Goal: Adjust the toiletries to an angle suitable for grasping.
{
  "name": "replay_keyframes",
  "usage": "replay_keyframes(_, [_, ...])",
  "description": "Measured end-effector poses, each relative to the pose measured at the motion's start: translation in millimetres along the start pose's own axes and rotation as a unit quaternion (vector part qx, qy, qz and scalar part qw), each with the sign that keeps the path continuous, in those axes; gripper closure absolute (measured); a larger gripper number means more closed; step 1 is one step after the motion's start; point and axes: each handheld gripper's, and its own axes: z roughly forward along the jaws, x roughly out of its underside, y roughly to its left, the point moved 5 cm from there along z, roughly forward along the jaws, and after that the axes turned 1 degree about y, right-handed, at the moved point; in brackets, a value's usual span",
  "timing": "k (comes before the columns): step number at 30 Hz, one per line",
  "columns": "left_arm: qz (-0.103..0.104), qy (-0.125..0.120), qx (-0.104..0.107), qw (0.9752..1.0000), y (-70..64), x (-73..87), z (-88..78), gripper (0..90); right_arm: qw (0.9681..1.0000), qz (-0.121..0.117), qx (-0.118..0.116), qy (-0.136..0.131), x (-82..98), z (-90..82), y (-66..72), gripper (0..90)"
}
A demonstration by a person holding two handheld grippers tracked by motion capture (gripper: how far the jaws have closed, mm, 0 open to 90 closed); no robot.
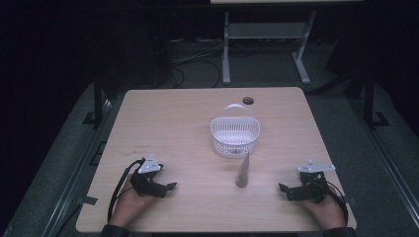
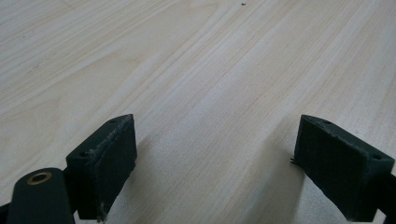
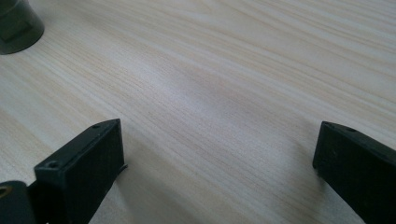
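A pale wood-grain counter (image 1: 163, 128) fills the middle of the high view, with a small round cable hole (image 1: 248, 100) near its far edge. The room around it is dark; beyond the counter stands a light grey table frame (image 1: 267, 34) on a grey floor, with black cables (image 1: 192, 61) trailing beside it. A white perforated basket (image 1: 234, 134) with an upright handle sits a little right of the counter's centre, and nothing can be made out inside it. Just in front of the basket, on the person's side, a slim grey cone-shaped object (image 1: 243, 173) stands on the bare wood, its tip close to the basket's near wall and its wide end toward the person. It lies between the two hands, nearer the right one. The left hand-held gripper (image 1: 168, 186) rests at the near left of the counter, pointing inward toward the cone and well apart from it; in the left gripper view its two black jaws stand wide apart over bare wood with nothing between them. The right hand-held gripper (image 1: 282, 188) rests at the near right, also pointing inward, near the cone but not touching it; in the right gripper view its jaws are likewise spread wide and empty, and a dark rounded base (image 3: 17, 25) shows at the upper left corner.
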Motion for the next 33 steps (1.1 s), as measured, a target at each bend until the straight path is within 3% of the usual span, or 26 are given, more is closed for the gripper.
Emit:
replay_keyframes(11, [0.0,0.0,0.0,1.0,0.1,0.0,0.0,12.2,1.0,-0.001,0.0,0.001,-0.1,-0.2,-0.1,2.0])
replay_keyframes(13, [0.0,0.0,0.0,1.0,0.1,0.0,0.0,12.3,1.0,-0.004,-0.002,0.004,-1.0,-3.7,-0.1,14.0])
replay_keyframes(15, [0.0,0.0,0.0,1.0,0.0,0.0,0.0,12.3,0.9999,-0.001,-0.011,0.004,-1.8,-8.2,0.3,17.3])
replay_keyframes(18, [0.0,0.0,0.0,1.0,0.2,0.0,-0.1,12.3,0.9994,0.005,-0.033,-0.013,-5.7,-15.6,4.1,31.8])
replay_keyframes(19, [0.0,0.0,0.0,1.0,0.2,0.0,-0.1,12.3,0.9994,0.005,-0.033,-0.013,-5.7,-15.6,4.1,31.8])
replay_keyframes(20, [0.0,0.0,0.0,1.0,0.1,0.0,0.0,12.3,0.9987,0.003,-0.046,-0.02,-7.9,-19.8,6.6,42.6])
replay_keyframes(25, [0.0,0.0,0.0,1.0,0.1,0.0,-0.1,12.3,0.9957,-0.004,-0.082,-0.043,-14.2,-30.7,12.0,67.9])
replay_keyframes(29, [0.0,0.0,0.0,1.0,0.1,0.0,0.0,12.3,0.9927,-0.022,-0.103,-0.058,-20.0,-39.2,17.7,89.8])
replay_keyframes(33, [0.0,0.0,0.0,1.0,0.1,0.0,0.0,12.3,0.9888,-0.032,-0.126,-0.073,-26.7,-47.1,22.5,90.0])
